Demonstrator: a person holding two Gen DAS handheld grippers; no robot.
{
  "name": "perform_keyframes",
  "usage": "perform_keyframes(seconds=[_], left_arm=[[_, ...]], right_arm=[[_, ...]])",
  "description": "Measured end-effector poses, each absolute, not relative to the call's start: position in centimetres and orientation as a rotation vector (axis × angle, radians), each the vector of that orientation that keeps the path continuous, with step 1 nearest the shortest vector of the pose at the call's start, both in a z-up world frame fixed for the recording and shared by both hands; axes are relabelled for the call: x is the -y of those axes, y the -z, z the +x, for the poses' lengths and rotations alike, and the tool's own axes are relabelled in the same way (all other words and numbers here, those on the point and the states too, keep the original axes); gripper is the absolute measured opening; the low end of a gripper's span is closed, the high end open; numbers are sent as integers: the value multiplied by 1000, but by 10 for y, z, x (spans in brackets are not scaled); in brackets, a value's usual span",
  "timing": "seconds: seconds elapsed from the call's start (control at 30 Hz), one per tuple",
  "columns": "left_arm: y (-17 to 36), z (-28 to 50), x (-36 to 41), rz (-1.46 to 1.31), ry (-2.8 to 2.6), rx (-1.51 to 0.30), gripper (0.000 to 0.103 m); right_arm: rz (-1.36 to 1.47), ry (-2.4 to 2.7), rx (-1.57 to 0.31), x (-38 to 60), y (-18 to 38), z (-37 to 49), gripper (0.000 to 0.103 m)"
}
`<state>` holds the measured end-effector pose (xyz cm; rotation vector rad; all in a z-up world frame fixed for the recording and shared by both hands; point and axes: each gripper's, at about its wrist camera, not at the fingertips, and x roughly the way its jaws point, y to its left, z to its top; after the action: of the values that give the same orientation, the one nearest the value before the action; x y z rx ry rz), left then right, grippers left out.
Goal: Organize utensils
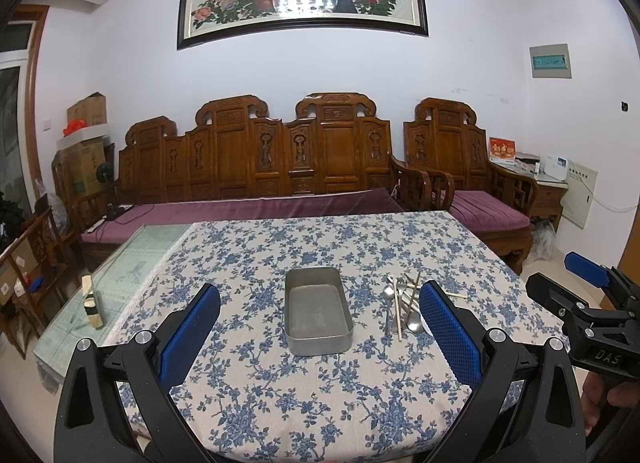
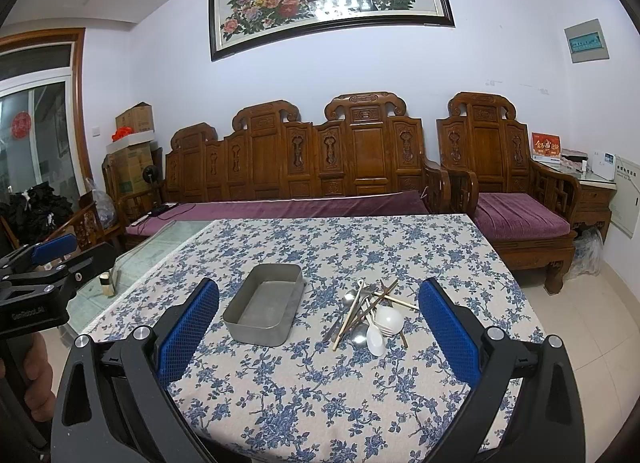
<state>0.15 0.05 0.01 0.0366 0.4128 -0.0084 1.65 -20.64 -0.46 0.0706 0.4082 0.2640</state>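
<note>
An empty metal tray [image 1: 318,313] [image 2: 264,309] stands in the middle of a table with a blue-flowered cloth [image 1: 280,395] [image 2: 320,395]. To its right lies a pile of utensils [image 1: 402,303] [image 2: 370,313]: metal spoons, a fork, chopsticks and white plastic spoons. My left gripper [image 1: 320,327] is open and empty, held above the near part of the table, facing the tray. My right gripper [image 2: 320,329] is open and empty, facing the gap between tray and pile. Each gripper shows at the edge of the other's view [image 1: 588,295] [image 2: 44,267].
The cloth leaves a strip of glass tabletop [image 1: 120,275] bare at the left, with a small wooden block [image 1: 92,303] on it. A carved wooden sofa [image 1: 256,167] with purple cushions and an armchair [image 1: 472,183] stand behind the table.
</note>
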Motion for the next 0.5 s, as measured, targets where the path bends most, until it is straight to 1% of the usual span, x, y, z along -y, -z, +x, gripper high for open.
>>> perform_keyframes(seconds=[0.5], left_arm=[[-3,3,5,37,9,-411,97]], right_arm=[[70,-264,-408,207,4,16,100]])
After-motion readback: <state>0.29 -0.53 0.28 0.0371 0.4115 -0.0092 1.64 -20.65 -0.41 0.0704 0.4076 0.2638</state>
